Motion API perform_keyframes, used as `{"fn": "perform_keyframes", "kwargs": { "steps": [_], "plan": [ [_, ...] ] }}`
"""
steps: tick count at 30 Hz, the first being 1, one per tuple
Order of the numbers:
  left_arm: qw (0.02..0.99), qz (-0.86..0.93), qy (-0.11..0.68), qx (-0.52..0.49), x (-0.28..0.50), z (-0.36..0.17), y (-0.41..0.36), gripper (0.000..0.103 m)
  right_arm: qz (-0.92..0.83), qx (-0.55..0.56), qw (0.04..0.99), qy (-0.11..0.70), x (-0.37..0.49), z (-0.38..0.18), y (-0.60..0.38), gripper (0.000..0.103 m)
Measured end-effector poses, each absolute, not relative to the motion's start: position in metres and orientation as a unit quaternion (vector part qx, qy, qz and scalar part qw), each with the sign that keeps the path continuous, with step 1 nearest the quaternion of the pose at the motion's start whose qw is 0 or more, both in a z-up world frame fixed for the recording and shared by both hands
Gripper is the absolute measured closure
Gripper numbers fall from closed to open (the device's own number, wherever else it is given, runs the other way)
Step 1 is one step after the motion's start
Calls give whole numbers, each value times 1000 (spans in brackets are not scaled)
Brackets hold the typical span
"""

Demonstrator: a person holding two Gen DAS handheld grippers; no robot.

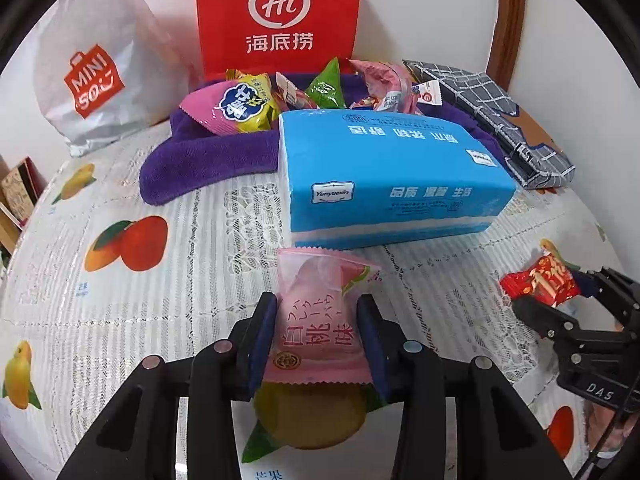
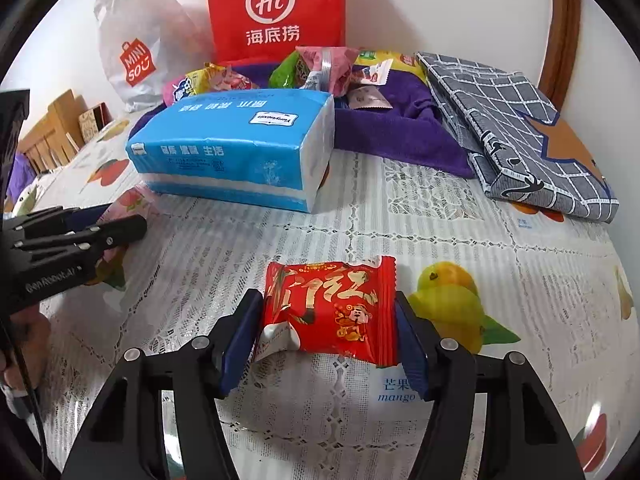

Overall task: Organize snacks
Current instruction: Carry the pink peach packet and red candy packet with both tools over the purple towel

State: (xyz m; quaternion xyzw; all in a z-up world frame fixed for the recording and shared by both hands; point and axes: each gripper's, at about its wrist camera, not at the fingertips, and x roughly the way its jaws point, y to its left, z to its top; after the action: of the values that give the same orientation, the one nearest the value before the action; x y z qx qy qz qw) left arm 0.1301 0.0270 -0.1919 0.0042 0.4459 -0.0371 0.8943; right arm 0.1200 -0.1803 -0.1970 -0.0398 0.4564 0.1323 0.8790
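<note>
A pink peach-flavour snack packet [image 1: 316,320] sits between the blue pads of my left gripper [image 1: 317,304], which is shut on it just above the tablecloth. A red snack packet [image 2: 328,308] with gold writing lies flat on the table between the fingers of my right gripper [image 2: 327,298]; the jaws stand open, with the pads just off its ends. In the left wrist view the right gripper [image 1: 560,300] and the red packet [image 1: 540,282] show at the right edge. A purple towel [image 1: 208,160] at the back holds several other snack packets [image 1: 244,108].
A blue tissue pack [image 1: 392,176] lies between the grippers and the towel. Behind stand a red paper bag [image 1: 280,12] and a white Miniso bag [image 1: 96,80]. A grey checked cloth [image 2: 516,128] lies at the back right. A fruit-print tablecloth [image 2: 440,220] covers the table.
</note>
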Motion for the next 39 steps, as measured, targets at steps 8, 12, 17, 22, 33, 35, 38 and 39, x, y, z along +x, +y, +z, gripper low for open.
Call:
{"fn": "perform_keyframes", "kwargs": {
  "steps": [8, 12, 17, 22, 33, 35, 38, 39],
  "plan": [
    [894, -33, 446, 10, 133, -194, 21, 63, 130, -41, 879, 456, 121, -197, -181, 40],
    [894, -32, 446, 11, 133, -194, 22, 63, 130, -41, 879, 456, 121, -197, -181, 40],
    [894, -31, 447, 16, 133, -194, 21, 62, 131, -40, 879, 457, 121, -197, -181, 40],
    [893, -37, 447, 14, 133, -194, 21, 61, 130, -42, 879, 457, 120, -197, -181, 40],
    [895, -45, 443, -6, 132, -192, 26, 65, 129, -39, 880, 455, 120, -197, -181, 46],
    [895, -51, 442, -9, 131, -192, 27, 65, 129, -37, 881, 454, 120, -197, -181, 50],
    [895, -54, 443, -9, 130, -191, 26, 65, 127, -38, 882, 453, 120, -196, -182, 56],
    [894, -56, 444, -10, 130, -191, 26, 65, 127, -38, 882, 452, 120, -196, -182, 57]
  ]
}}
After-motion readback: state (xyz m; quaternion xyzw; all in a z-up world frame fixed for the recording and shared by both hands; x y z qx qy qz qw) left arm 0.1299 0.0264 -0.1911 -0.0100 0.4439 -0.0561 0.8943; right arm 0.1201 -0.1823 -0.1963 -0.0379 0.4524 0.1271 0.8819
